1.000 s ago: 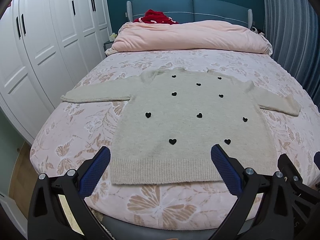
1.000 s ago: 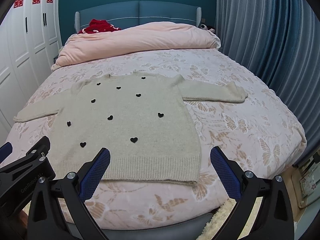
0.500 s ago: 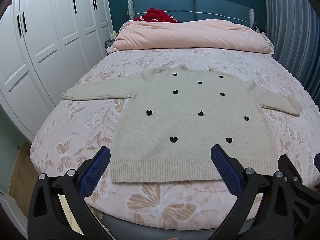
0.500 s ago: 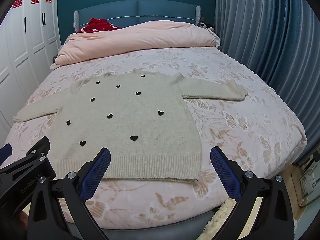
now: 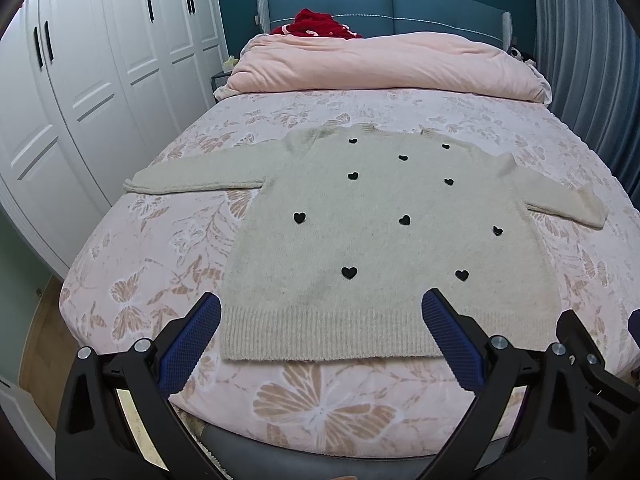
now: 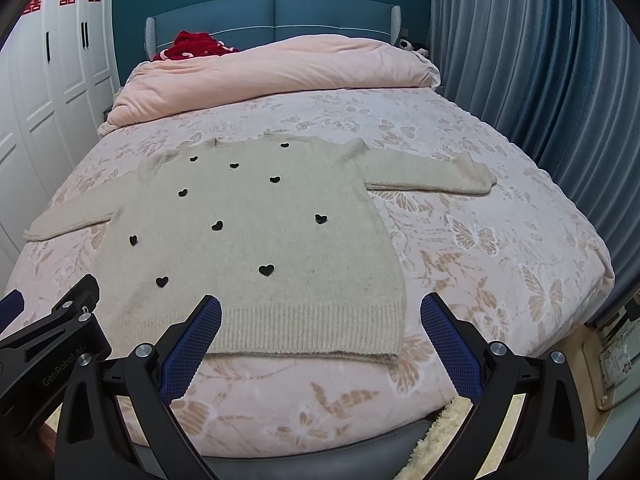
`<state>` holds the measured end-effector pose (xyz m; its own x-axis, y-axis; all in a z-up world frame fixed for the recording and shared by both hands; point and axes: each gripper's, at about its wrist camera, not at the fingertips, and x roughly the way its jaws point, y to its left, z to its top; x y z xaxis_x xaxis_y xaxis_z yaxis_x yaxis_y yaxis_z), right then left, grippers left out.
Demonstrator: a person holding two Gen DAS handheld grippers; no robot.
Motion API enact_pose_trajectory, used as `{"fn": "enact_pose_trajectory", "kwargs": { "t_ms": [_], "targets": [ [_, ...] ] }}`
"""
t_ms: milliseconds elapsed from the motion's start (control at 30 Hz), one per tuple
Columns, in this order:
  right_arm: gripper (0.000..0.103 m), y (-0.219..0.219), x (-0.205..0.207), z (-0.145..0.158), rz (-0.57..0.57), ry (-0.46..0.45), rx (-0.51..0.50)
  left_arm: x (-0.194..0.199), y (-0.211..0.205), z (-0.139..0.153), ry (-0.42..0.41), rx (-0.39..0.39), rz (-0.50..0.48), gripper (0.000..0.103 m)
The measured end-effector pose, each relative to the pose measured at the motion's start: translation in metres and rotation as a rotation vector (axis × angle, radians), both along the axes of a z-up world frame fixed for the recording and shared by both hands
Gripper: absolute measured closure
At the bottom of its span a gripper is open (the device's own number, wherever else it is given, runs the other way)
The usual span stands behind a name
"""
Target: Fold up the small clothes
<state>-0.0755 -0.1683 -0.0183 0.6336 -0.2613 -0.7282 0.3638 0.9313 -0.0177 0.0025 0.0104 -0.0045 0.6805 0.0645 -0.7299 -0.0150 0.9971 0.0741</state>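
A small beige knit sweater [image 5: 380, 240] with black hearts lies flat on the bed, front up, both sleeves spread out sideways. It also shows in the right wrist view [image 6: 256, 240]. My left gripper [image 5: 320, 312] is open and empty, held above the sweater's ribbed hem [image 5: 320, 336] at its left half. My right gripper [image 6: 320, 312] is open and empty above the hem's right half [image 6: 312, 332]. Neither gripper touches the cloth. The left gripper's frame [image 6: 52, 340] shows at the left of the right wrist view.
The bed [image 5: 160, 264] has a pink floral sheet. A rolled pink duvet [image 5: 380, 60] and a red garment [image 5: 316, 24] lie at the headboard. White wardrobes [image 5: 80, 100] stand left, blue curtains [image 6: 540, 80] right. The bed's foot edge [image 6: 320, 440] is just below the grippers.
Both grippers have shifted slightly forward and up toward the bed; the sweater sits a touch higher in view. The sweater itself has not moved, and both grippers stay open.
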Motion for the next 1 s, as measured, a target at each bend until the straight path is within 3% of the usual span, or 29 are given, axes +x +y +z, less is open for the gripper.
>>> {"fn": "enact_pose_trajectory", "kwargs": {
  "t_ms": [133, 267, 467, 733, 800, 900, 1000],
  "targets": [
    [0.005, -0.014, 0.012, -0.012, 0.034, 0.012, 0.036, 0.011, 0.004, -0.009, 0.038, -0.053, 0.022, 0.005],
    [0.005, -0.069, 0.034, -0.029, -0.017, -0.001, 0.097, 0.029, 0.011, -0.020, 0.070, -0.111, 0.056, 0.005],
    [0.005, -0.227, 0.095, -0.060, -0.261, -0.067, 0.231, 0.065, 0.017, -0.039, 0.101, -0.168, 0.075, 0.005],
    [0.007, -0.419, 0.182, -0.122, -0.541, -0.042, 0.341, 0.108, 0.012, -0.065, 0.098, -0.176, 0.082, 0.005],
    [0.007, -0.440, 0.192, -0.129, -0.613, -0.031, 0.333, 0.117, 0.007, -0.071, 0.113, -0.159, 0.075, 0.005],
    [0.006, -0.458, 0.208, -0.136, -0.599, -0.065, 0.345, 0.128, -0.005, -0.080, 0.134, -0.144, 0.045, 0.005],
    [0.006, -0.479, 0.227, -0.164, -0.627, 0.007, 0.410, 0.138, -0.015, -0.090, 0.153, -0.142, 0.016, 0.005]
  ]
}}
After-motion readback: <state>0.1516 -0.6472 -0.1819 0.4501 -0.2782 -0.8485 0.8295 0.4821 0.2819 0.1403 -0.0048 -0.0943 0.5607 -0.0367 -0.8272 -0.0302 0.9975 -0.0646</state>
